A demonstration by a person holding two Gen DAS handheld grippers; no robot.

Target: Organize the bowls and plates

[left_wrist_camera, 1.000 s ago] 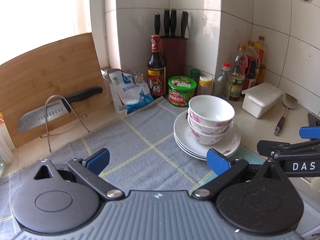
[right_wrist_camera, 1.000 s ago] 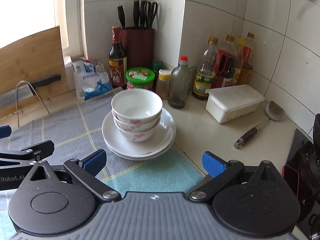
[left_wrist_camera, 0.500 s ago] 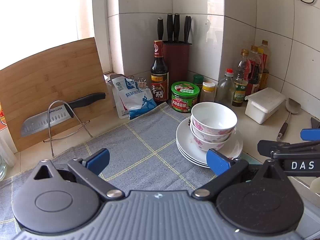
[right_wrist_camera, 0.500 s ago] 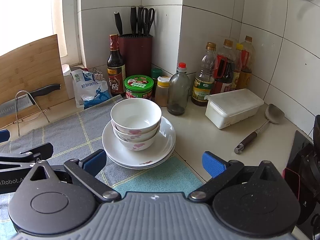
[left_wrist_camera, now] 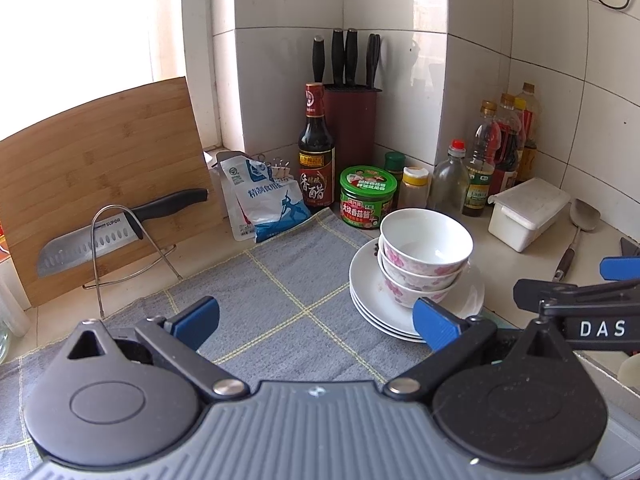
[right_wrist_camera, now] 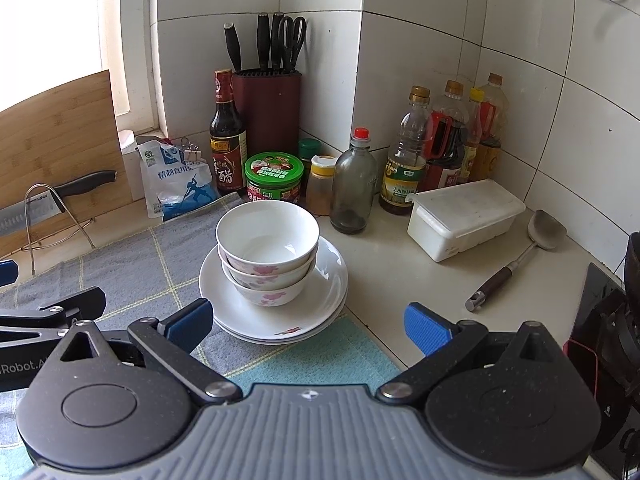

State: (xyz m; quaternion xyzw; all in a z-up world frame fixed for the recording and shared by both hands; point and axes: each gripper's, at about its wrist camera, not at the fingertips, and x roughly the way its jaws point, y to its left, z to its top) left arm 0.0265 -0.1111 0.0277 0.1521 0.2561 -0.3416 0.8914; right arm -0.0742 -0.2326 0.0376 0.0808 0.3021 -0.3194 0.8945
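Three white bowls with pink flowers (left_wrist_camera: pixel 424 256) (right_wrist_camera: pixel 268 252) are nested on a stack of white plates (left_wrist_camera: pixel 372 304) (right_wrist_camera: pixel 320 300), at the right edge of a grey checked cloth (left_wrist_camera: pixel 288 292) (right_wrist_camera: pixel 132 268). My left gripper (left_wrist_camera: pixel 316 322) hovers open over the cloth, its right fingertip just in front of the plates, nothing between its fingers. My right gripper (right_wrist_camera: pixel 308 322) is open and empty too, held back from the stack, which lies ahead between its fingers. Each gripper shows at the edge of the other's view.
Behind the stack stand a green-lidded jar (left_wrist_camera: pixel 368 196), a vinegar bottle (left_wrist_camera: pixel 316 148), a knife block (left_wrist_camera: pixel 352 120), a salt bag (left_wrist_camera: pixel 264 208) and several oil bottles (right_wrist_camera: pixel 444 144). A white lidded box (right_wrist_camera: pixel 464 216) and a spatula (right_wrist_camera: pixel 520 260) lie right. A cutting board (left_wrist_camera: pixel 92 184) with a knife leans left.
Both grippers have pulled back and risen a little from the stack, so it looks smaller and farther. The bowls and plates have not moved. Both stay open.
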